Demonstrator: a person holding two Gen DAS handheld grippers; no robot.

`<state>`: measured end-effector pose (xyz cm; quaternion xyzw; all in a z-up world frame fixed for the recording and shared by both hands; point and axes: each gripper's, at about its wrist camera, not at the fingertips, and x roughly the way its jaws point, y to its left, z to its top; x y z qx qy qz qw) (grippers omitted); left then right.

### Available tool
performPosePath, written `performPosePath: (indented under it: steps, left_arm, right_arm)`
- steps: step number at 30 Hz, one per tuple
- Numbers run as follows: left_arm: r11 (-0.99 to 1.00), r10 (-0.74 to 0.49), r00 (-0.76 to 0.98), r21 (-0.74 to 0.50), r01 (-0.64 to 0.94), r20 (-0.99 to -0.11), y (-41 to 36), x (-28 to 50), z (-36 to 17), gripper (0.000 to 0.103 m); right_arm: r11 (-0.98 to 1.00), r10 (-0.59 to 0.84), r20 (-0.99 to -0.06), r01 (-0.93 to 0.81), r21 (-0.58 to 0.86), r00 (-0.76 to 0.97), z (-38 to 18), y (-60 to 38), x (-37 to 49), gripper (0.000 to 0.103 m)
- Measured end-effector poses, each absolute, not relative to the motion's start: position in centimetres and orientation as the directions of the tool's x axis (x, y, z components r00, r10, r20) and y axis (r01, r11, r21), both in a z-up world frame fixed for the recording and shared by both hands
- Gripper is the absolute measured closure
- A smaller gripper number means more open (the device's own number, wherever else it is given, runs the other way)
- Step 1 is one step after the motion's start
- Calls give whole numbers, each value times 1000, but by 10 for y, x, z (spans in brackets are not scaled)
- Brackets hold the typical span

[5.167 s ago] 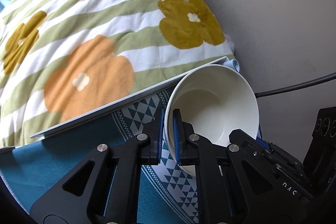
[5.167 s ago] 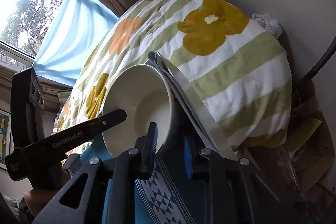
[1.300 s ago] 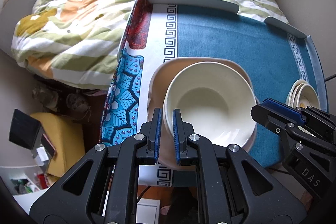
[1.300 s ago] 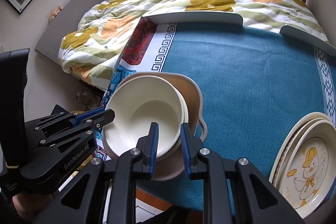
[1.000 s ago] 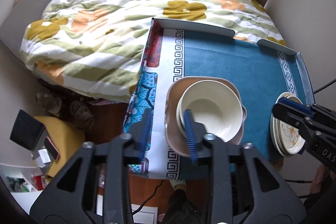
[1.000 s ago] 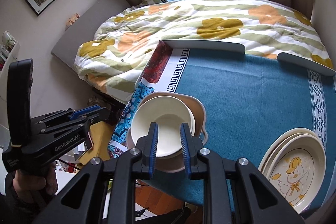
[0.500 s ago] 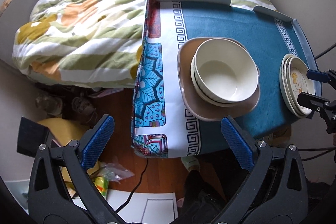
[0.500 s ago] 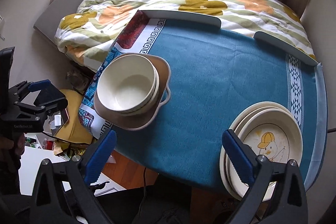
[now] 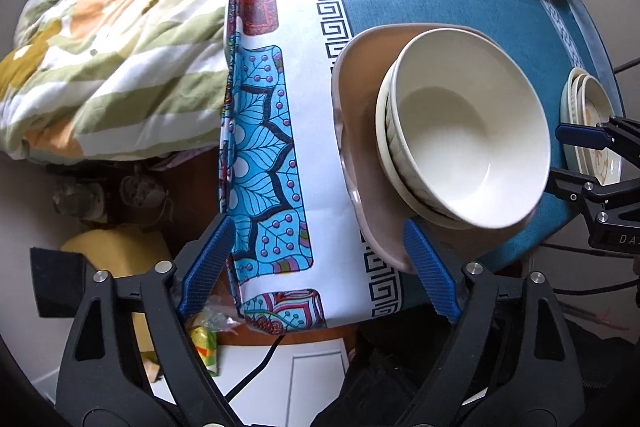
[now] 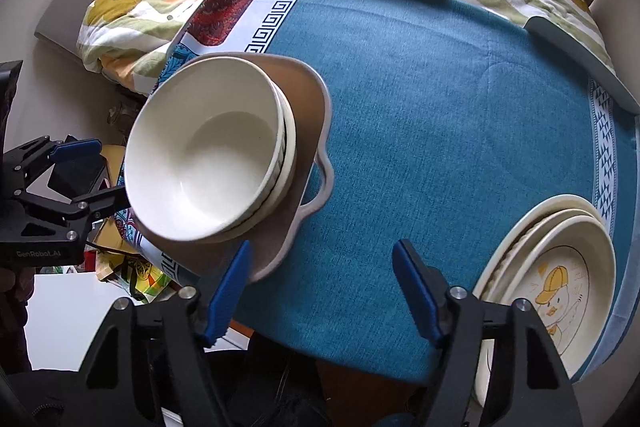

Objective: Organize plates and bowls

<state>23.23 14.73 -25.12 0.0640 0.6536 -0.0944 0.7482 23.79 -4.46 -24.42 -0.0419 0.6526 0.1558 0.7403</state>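
Two cream ceramic bowls (image 9: 464, 135) sat nested on the beige scalloped tray-plate (image 10: 298, 131), which rested at the table's nine-o'clock side on the teal tablecloth (image 10: 440, 107). My left gripper (image 9: 318, 267) hung released, jaws spread wide, at the tray's six o'clock, touching nothing. My right gripper (image 10: 320, 291) was likewise spread and empty above the cloth. A stack of cream plates, the top one printed with a yellow-capped duck (image 10: 560, 287), lay at the table's four o'clock, well apart from the bowls.
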Motion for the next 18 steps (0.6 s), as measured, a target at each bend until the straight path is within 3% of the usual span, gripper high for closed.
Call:
performPosePath:
  steps: [4,6,8,13,18]
  left_arm:
    - [962,-85,70,-64,264,-994,140,240,-270,36]
    - [952,-109,46,-91,292,-993,135,240,-278,57]
    - [942,-172,18,-159,295,-985,130,240,-284,71]
    - [919,-177,20,-158,361,-984,113,235,-291,85]
    - [909,-184,54,-149,390,-981,110,229,-290,85]
  right_arm:
    - [948,168,-984,-283,145,56,-257,-37,243,55]
    - [944,182,-982,-286,162,43,-262,-33,244,62]
    - [941,194,-981,-286,180,22,-267,-29,244,70]
    - [932,203,-979,-309,188,17,-274,-20,243,83]
    - [919,225,-973,-342,198,43,-272,-18,234,87]
